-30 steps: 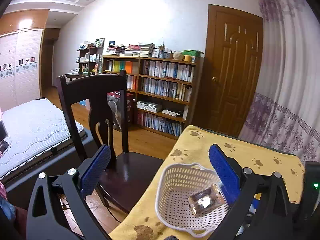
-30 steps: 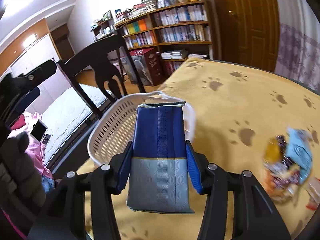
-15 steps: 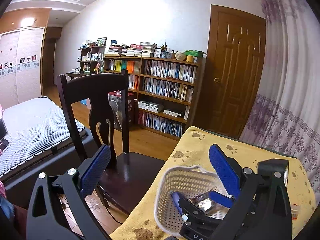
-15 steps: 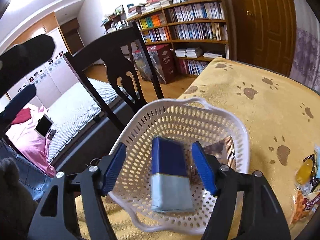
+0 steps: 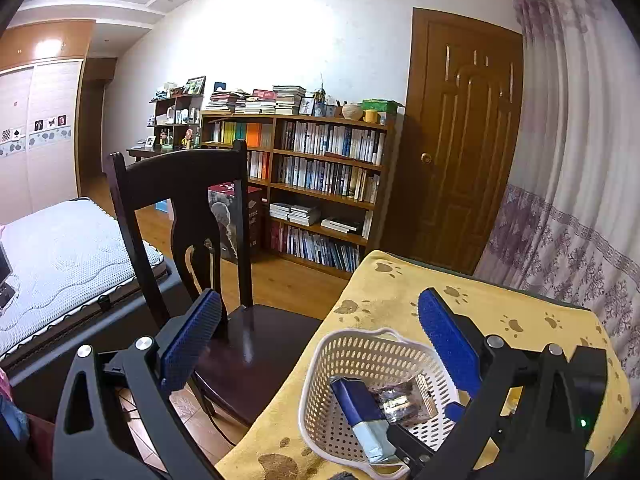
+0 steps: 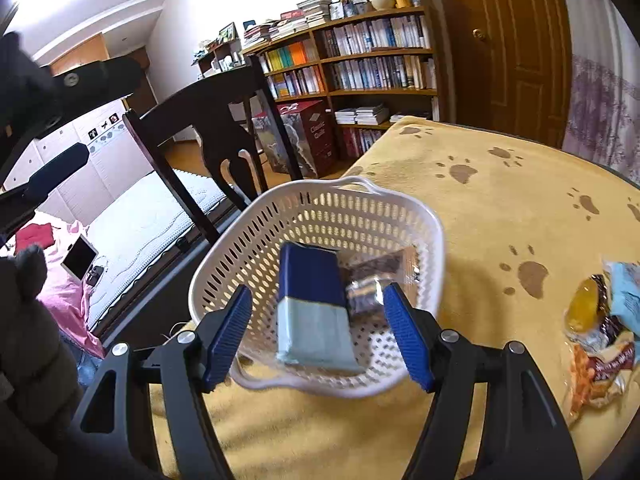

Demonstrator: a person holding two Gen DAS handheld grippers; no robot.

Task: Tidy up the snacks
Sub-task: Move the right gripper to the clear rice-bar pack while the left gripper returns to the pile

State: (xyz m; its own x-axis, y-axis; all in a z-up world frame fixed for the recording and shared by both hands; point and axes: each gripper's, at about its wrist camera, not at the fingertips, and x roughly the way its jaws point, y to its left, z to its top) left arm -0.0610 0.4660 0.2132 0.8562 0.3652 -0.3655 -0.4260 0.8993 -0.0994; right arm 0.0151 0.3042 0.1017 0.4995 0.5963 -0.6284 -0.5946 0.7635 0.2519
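Right gripper (image 6: 318, 334): my jaws stand spread wide, blue pads on either side of the near rim of the white basket (image 6: 400, 204), gripping nothing. The blue-and-grey packet (image 6: 314, 308) lies loose in the basket, between my pads but touching neither, its dark blue end pointing away from me and its pale grey end towards me. Just beside it on the right, a crinkled clear-wrapped snack (image 6: 374, 280) with dark contents, also in the basket. The basket sits near the edge of the table, on a yellow cloth with brown paw prints (image 6: 500, 208). Well apart to my right on the cloth, a small heap of loose snacks (image 6: 600, 320): a pale blue pack, something amber, an orange-printed wrapper. Left gripper (image 5: 320, 344): jaws likewise wide apart and empty, held above the table edge; left pad over the dark wooden chair (image 5: 180, 184), right pad over the far side of the basket. From the left wrist view the packet lies slanting in the basket, the clear-wrapped snack against its right flank, and the black frame of my right gripper shows at the basket's near right. Beyond: a bookshelf (image 5: 320, 160), a brown door (image 5: 464, 140), a patterned curtain (image 5: 580, 200), and a bed (image 5: 60, 256) on the left.
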